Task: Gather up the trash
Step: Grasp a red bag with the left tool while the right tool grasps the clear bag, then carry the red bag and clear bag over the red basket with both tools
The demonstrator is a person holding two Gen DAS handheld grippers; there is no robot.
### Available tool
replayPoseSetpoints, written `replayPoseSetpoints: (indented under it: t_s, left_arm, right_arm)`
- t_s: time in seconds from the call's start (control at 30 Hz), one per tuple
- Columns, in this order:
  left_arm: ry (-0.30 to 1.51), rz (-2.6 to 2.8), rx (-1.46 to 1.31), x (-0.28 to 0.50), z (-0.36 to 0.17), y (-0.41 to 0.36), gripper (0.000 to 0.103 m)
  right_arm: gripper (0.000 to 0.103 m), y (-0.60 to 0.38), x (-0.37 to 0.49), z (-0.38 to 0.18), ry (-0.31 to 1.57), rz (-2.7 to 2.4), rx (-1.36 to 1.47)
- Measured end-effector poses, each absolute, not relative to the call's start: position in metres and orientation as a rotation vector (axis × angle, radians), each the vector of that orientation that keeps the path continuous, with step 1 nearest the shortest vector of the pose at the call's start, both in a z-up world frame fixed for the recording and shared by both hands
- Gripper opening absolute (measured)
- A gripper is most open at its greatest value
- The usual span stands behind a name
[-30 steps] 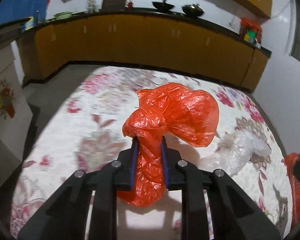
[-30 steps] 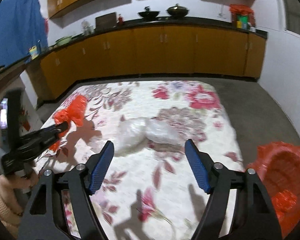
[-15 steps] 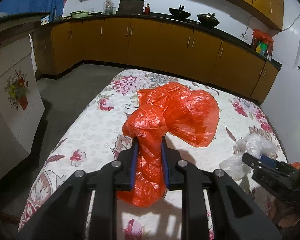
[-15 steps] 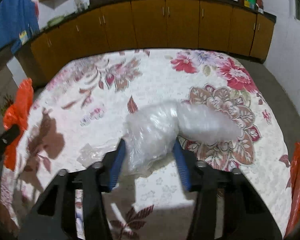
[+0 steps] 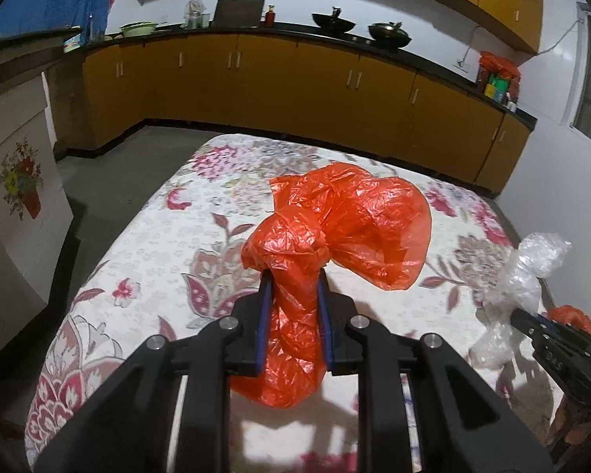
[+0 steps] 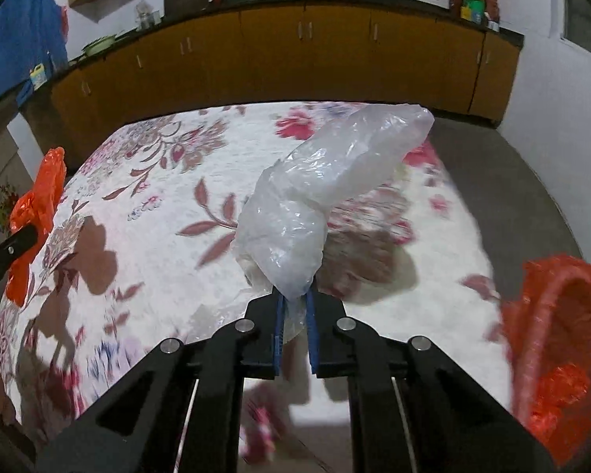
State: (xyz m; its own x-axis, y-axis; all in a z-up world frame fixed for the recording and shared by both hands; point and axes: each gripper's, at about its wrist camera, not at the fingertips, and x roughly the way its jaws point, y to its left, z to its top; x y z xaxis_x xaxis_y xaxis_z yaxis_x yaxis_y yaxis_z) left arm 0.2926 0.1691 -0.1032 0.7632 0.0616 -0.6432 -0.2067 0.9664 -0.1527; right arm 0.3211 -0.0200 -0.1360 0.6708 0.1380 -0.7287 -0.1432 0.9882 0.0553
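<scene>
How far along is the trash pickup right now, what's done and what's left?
Done: both loose bags look picked up off the floral cloth. In hand: the left claw is clamped on the orange bag, and the right claw pinches the clear bag, lifted above the cloth. Left: neither is binned yet; both probably go into the orange bin at the right edge, which seems to hold some orange plastic.
</scene>
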Motion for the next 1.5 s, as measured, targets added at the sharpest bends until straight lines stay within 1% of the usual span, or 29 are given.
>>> replayPoseSetpoints:
  t_s: [0.37,0.83,1.5]
  left_arm:
    - [0.678,0.051,-0.194,0.269,-0.081,0.121,0.022]
    - [0.675,-0.062,-0.139,0.237,-0.064,0.055,0.022]
    - [0.687,-0.244,-0.089,0.214,-0.056,-0.047,0.022]
  right_arm:
    - [0.01,-0.077,0.253,-0.102,0.768,0.098,0.009]
    - [0.01,-0.138,0.182,-0.081,0.731,-0.009,0.07]
    - [0.01,-0.215,0.132,-0.074,0.687,-0.155,0.185]
